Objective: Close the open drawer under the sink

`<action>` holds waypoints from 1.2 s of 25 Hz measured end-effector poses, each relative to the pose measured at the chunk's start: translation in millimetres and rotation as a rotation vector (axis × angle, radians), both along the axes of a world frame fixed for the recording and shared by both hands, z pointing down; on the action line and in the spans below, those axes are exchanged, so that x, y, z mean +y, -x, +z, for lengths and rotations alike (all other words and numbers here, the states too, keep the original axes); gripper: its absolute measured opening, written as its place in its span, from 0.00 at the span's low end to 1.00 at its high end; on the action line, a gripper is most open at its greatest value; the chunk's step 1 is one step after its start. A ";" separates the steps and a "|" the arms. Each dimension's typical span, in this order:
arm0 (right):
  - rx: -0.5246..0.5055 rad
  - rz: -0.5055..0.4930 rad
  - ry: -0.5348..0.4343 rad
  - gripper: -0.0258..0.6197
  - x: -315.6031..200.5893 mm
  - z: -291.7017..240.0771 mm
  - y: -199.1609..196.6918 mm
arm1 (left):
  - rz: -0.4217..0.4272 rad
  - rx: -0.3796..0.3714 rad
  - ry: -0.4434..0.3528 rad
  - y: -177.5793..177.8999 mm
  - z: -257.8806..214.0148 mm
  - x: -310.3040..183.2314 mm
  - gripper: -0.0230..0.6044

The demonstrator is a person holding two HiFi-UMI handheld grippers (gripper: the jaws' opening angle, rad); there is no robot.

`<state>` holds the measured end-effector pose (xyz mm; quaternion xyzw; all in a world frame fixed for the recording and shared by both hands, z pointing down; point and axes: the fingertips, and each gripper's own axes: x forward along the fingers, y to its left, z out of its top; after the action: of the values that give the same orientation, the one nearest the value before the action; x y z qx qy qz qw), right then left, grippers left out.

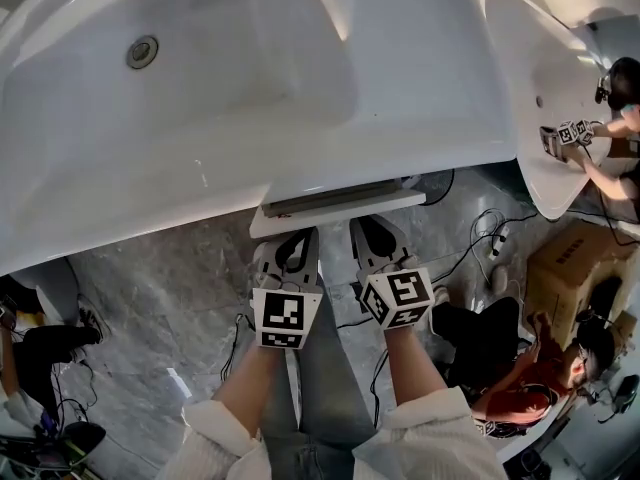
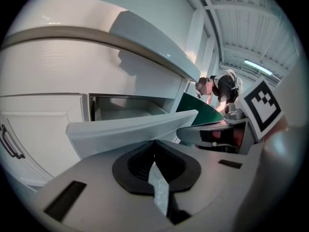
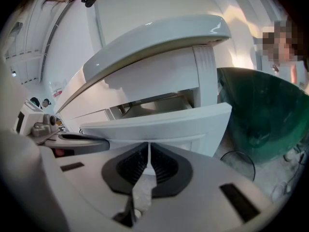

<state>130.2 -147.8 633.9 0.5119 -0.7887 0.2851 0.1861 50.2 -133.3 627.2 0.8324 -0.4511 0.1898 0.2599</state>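
The white drawer sticks out a short way from under the white sink. Its front panel fills the middle of the left gripper view, and the same panel lies just ahead in the right gripper view, with the open drawer cavity behind it. My left gripper is shut, its tips at the drawer front's left part. My right gripper is shut too, beside it at the right part. Both hold nothing. Whether the tips touch the panel I cannot tell.
A shut cabinet door with a dark handle is left of the drawer. A second sink stands at the right, where another person works with grippers. A person sits on the floor by a cardboard box. Cables cross the marble floor.
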 end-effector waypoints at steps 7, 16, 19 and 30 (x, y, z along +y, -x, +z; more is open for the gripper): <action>0.001 -0.010 -0.010 0.08 -10.7 -0.5 1.9 | -0.007 -0.011 -0.017 1.3 -0.7 -10.7 0.06; 0.016 -0.028 -0.026 0.08 -24.8 -1.9 3.6 | -0.011 -0.018 -0.042 3.0 -2.8 -25.1 0.06; 0.014 -0.023 -0.034 0.08 -31.5 -2.2 6.8 | -0.014 -0.025 -0.055 6.2 -3.3 -31.3 0.06; 0.020 -0.026 -0.061 0.08 -67.2 -1.8 12.3 | -0.036 -0.052 -0.095 14.4 -2.7 -65.9 0.06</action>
<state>118.0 -215.0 632.1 0.5098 -0.8018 0.2530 0.1821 35.8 -199.2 624.5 0.8304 -0.4811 0.1849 0.2118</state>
